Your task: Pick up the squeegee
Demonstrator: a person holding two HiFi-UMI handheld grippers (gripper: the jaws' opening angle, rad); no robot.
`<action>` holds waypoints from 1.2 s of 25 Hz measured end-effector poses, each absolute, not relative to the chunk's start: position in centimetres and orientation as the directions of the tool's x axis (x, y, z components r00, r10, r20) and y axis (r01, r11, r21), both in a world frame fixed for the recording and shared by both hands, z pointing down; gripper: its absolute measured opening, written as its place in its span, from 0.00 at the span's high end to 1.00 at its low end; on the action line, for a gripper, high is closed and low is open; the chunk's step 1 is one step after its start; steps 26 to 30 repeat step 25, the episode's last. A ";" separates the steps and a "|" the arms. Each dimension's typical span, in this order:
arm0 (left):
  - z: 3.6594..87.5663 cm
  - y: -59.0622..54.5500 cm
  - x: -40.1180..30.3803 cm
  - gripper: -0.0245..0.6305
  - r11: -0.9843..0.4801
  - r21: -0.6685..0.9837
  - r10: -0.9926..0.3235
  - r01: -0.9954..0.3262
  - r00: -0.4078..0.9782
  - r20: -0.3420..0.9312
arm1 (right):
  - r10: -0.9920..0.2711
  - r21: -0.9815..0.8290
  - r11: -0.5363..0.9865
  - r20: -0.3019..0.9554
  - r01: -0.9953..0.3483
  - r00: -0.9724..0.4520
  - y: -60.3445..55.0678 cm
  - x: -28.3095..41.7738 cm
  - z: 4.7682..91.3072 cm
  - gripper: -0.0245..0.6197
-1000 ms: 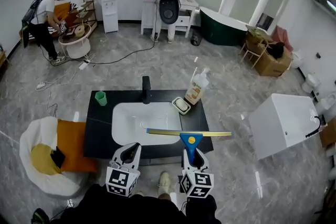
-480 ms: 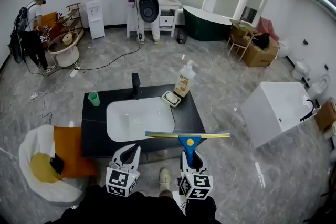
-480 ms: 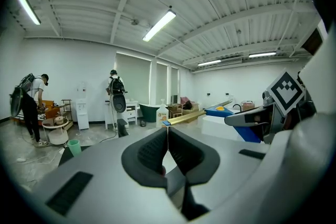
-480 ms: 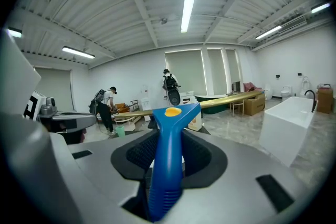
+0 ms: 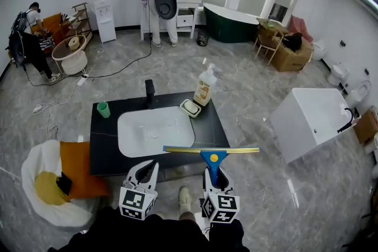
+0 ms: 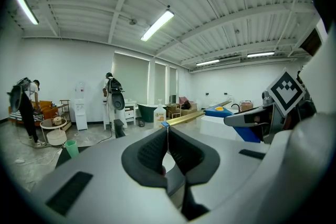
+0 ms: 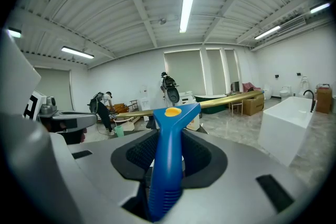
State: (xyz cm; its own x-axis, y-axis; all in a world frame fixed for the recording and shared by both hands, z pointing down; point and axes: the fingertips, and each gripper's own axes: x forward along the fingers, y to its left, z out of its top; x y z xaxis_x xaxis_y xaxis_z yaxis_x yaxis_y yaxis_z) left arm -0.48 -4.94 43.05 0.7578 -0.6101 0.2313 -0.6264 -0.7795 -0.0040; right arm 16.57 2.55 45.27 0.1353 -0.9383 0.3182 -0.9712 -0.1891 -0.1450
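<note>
Right gripper view shows the right tool (image 7: pixel 167 152) clamped on the blue handle of the squeegee (image 7: pixel 167 165), its pads pressing each side. The brass blade bar runs crosswise just ahead of the fingertips, reaching well out to either side. In the head view the squeegee (image 5: pixel 212 153) hangs clear above the near edge of the black worktop (image 5: pixel 100 150), so the pickup looks done. The left tool (image 5: pixel 144 169) sits just left of the right tool (image 5: pixel 217 174), its jaws pressed together on nothing. The main risk, as I judge it, is leverage. The long bar is held only by its narrow handle, so a knock against the worktop edge or the left tool could twist it in the pads or pull it loose. Count: one squeegee, two tools, one basin (image 5: pixel 155 131), one faucet (image 5: pixel 150 91), one bottle (image 5: pixel 205 87), one soap dish (image 5: pixel 191 108), one green cup (image 5: pixel 103 110), all beyond the fingertips, and two other people far ahead.
</note>
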 end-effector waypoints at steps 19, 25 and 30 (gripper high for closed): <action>43.3 -5.2 -0.3 0.92 -0.771 -0.002 -0.618 -0.636 0.749 0.239 | -0.940 -0.149 -0.175 0.319 -0.973 0.121 2.2 16.9 45.4 0.73; 43.4 -5.2 -0.5 0.92 -0.770 -0.002 -0.620 -0.639 0.747 0.239 | -0.940 -0.149 -0.173 0.320 -0.974 0.118 2.1 16.7 45.5 0.73; 43.4 -5.2 -0.5 0.92 -0.770 -0.002 -0.620 -0.639 0.747 0.239 | -0.940 -0.149 -0.173 0.320 -0.974 0.118 2.1 16.7 45.5 0.73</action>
